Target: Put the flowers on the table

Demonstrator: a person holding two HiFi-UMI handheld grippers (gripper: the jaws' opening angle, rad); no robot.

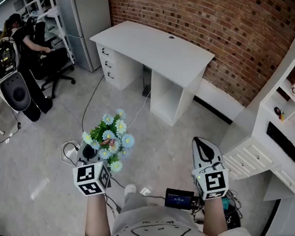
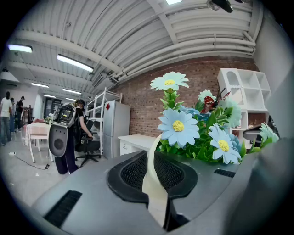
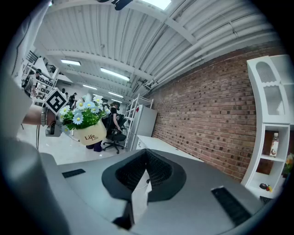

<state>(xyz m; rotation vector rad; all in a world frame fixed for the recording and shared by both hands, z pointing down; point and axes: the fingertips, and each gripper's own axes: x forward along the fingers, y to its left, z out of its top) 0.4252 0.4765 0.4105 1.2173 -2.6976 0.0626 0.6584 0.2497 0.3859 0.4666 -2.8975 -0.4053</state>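
A bunch of pale blue and white daisies [image 1: 111,136] stands in a cream pot, carried above the floor. My left gripper [image 1: 88,151] is shut on the pot's cream rim [image 2: 153,179], and the flowers [image 2: 193,131] rise just beyond its jaws. In the right gripper view the pot [image 3: 88,133], printed "Life", hangs at the left with the flowers [image 3: 81,111] on top. My right gripper [image 1: 204,145] is shut with nothing in it, level with the left and well to the right of the pot. The white table [image 1: 155,48] stands ahead against the brick wall, its top bare.
A white shelf unit with drawers [image 1: 272,141] fills the right side. A grey cabinet [image 1: 85,16] stands left of the table. At far left a person [image 1: 26,41] sits on an office chair beside a black loudspeaker [image 1: 16,92]. Cables [image 1: 86,114] trail over the floor.
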